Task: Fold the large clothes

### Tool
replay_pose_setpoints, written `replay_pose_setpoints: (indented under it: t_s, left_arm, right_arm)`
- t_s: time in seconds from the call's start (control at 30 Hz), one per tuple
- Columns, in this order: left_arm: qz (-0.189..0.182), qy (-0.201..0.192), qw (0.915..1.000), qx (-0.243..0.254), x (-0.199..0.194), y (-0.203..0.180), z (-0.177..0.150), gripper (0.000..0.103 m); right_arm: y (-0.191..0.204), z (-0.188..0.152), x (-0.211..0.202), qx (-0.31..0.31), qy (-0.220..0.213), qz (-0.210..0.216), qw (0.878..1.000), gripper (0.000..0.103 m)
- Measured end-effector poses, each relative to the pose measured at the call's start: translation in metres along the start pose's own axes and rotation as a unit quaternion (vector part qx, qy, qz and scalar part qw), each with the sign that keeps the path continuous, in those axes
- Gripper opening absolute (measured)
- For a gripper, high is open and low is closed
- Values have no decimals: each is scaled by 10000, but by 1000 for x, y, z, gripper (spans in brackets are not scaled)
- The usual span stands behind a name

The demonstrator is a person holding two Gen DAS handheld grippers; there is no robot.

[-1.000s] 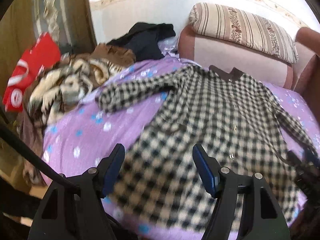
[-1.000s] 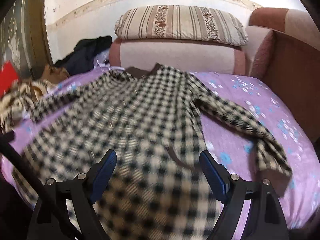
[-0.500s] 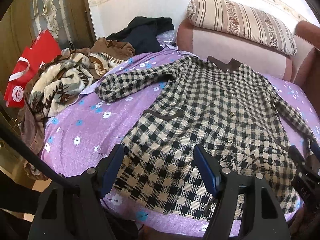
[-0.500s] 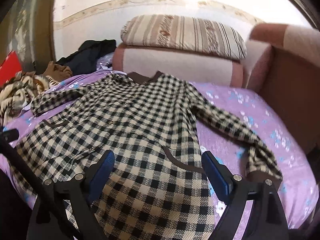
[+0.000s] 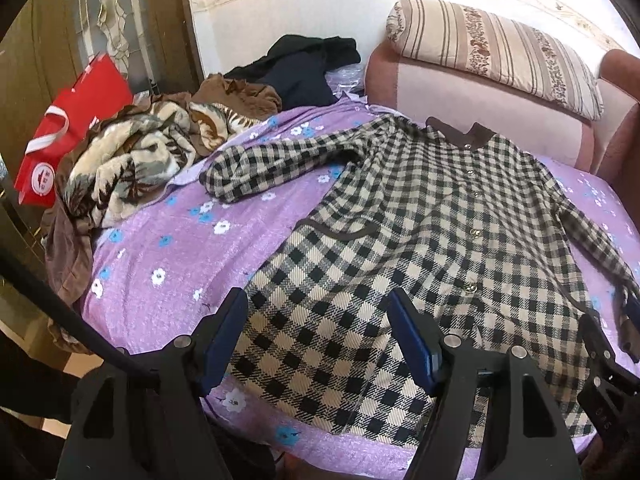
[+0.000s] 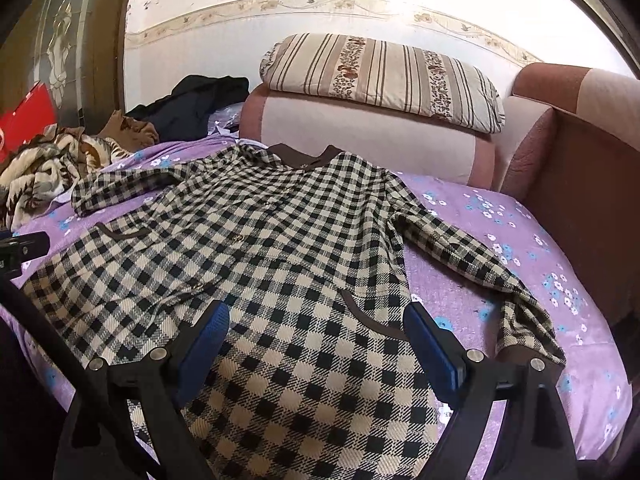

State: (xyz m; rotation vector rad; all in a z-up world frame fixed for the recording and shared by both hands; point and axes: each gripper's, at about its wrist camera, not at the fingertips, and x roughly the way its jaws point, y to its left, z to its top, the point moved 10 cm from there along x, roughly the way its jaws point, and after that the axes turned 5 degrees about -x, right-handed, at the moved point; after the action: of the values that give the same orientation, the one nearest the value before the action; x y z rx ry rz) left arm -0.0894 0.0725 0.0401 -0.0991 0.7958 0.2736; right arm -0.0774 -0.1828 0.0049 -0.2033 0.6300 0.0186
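A large black-and-cream checked coat point(image 5: 420, 232) point(image 6: 256, 248) with a brown collar lies spread flat, front up, on a purple flowered bed cover point(image 5: 168, 240) point(image 6: 500, 248). Both sleeves are stretched out to the sides. My left gripper point(image 5: 318, 314) hovers open over the coat's lower left hem, nothing between its blue pads. Over the lower right part of the coat, near a brown-trimmed pocket, my right gripper point(image 6: 316, 324) is open too and holds nothing. The right gripper's tip point(image 5: 628, 320) shows at the right edge of the left wrist view.
A heap of patterned blanket and brown and dark clothes point(image 5: 132, 152) point(image 6: 44, 164) lies at the far left of the bed. A red bag point(image 5: 68, 128) stands beside it. A striped pillow point(image 5: 492, 52) point(image 6: 380, 76) rests on the pink headboard; a brown padded side point(image 6: 580, 208) rises on the right.
Both views have steadied from blur to sharp. The right wrist view has rolled and shifted slightly, showing more of the coat's left side; both grippers stay open over the hem.
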Motion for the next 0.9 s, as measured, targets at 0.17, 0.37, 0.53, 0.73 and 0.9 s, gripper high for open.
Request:
replay_pose_setpoints:
  t_s: [0.17, 0.37, 0.53, 0.73, 0.9]
  left_arm:
    - [-100, 174, 9998, -58, 20, 0, -12, 71]
    - [-261, 419, 9986, -186, 54, 1, -36, 71]
    - [-582, 843, 9944, -273, 76, 2, -30, 71]
    - [-513, 884, 9917, -774, 118, 57, 53, 75]
    - [113, 660, 9878, -1409, 186, 133, 120, 75]
  right_arm:
    - [3, -9, 5, -218, 130, -31, 9997, 92]
    - [-44, 7, 20, 297, 579, -4, 9979, 92]
    - [-35, 49, 44, 414, 535, 207, 9975, 92]
    - [7, 42, 82, -369, 814, 409, 9952, 92]
    - [7, 24, 100, -504, 869, 393, 9942, 92]
